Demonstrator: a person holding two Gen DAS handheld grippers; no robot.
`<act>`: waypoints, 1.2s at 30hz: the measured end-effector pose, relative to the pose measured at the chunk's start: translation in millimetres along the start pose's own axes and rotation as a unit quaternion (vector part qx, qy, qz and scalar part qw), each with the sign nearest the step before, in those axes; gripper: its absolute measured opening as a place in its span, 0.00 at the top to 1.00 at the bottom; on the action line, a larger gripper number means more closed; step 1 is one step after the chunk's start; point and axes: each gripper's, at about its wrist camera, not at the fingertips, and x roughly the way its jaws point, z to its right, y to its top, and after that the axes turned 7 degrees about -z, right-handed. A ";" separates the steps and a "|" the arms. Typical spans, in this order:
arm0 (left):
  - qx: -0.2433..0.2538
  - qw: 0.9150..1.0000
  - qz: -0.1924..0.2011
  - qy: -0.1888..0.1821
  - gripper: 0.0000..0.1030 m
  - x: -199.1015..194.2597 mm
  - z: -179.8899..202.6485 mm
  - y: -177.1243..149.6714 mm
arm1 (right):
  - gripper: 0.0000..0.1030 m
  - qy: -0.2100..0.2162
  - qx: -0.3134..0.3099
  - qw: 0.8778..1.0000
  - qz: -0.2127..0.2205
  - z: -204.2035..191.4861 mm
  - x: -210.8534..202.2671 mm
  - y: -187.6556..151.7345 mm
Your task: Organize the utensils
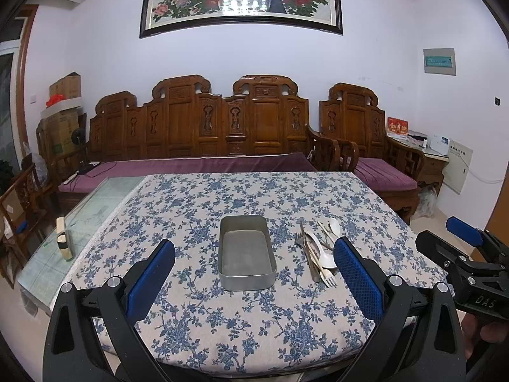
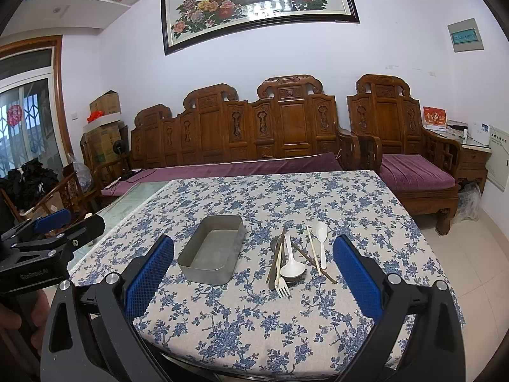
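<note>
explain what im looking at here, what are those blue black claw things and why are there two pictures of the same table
The claws are two hand-held grippers, one in each of a person's hands; no robot arm is involved. Each carries a wide-angle camera looking forward along its own two blue-padded fingers, so you get two views of one table. One picture comes from the left gripper, the other from the right gripper; each also shows the other gripper at its edge. Both stand open and hold nothing. On the flowered tablecloth sits an empty metal tray. Beside it lies a loose pile of utensils: white spoons, a fork and chopsticks, none yet in the tray.
</note>
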 end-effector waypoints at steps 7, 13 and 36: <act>0.000 1.000 0.000 -0.001 0.06 -0.3 0.4 0.3 | 0.02 -0.001 -0.001 1.000 0.001 -1.9 0.7 -1.0; 0.001 1.000 -0.001 -0.002 0.06 0.0 1.3 0.8 | 0.02 0.000 -0.001 1.000 0.001 -4.5 -3.2 -0.3; -0.001 1.000 -0.010 -0.003 0.06 7.5 -0.4 -0.4 | 0.02 0.000 0.000 1.000 -0.003 -0.5 0.6 -1.6</act>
